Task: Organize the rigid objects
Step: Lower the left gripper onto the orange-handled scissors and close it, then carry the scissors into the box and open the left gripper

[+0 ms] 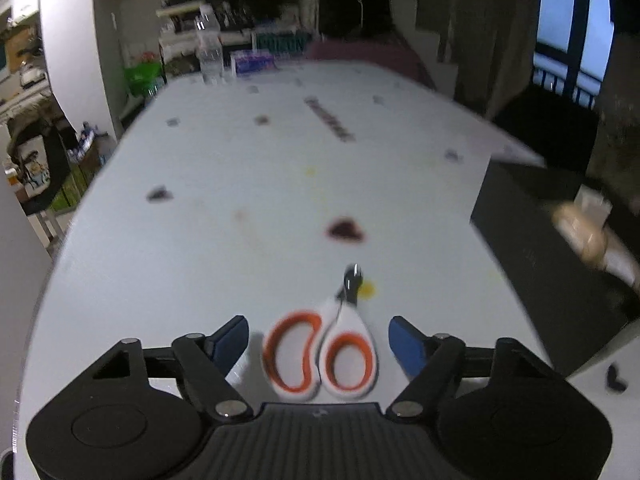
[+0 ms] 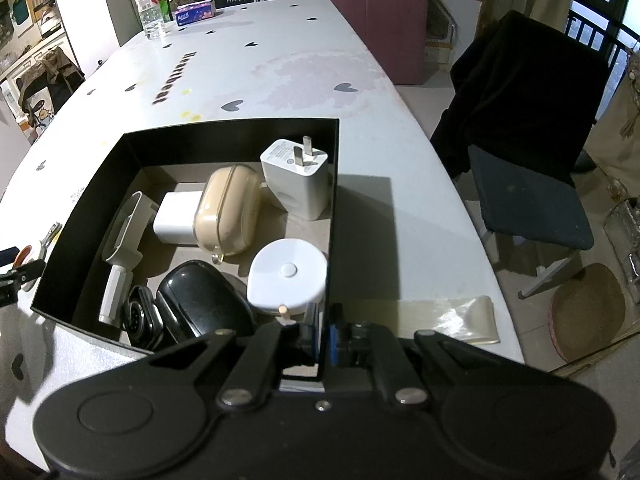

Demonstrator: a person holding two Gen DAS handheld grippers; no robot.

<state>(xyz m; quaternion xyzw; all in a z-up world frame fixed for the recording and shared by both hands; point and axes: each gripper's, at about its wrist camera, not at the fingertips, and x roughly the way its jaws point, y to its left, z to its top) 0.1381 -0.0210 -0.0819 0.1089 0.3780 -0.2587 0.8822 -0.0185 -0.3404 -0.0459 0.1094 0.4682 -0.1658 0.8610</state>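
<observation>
Left wrist view: the white scissors with orange-lined handle loops (image 1: 320,354) lie flat on the white bench (image 1: 240,184), their loops between the two blue-padded fingers (image 1: 404,346) of the left gripper (image 1: 318,344), which stand apart without touching them. Their long axis runs straight ahead, blades pointing away. The right gripper (image 2: 322,336) is clamped on the near wall of the black open box (image 2: 334,184), so the left is far nearer.
</observation>
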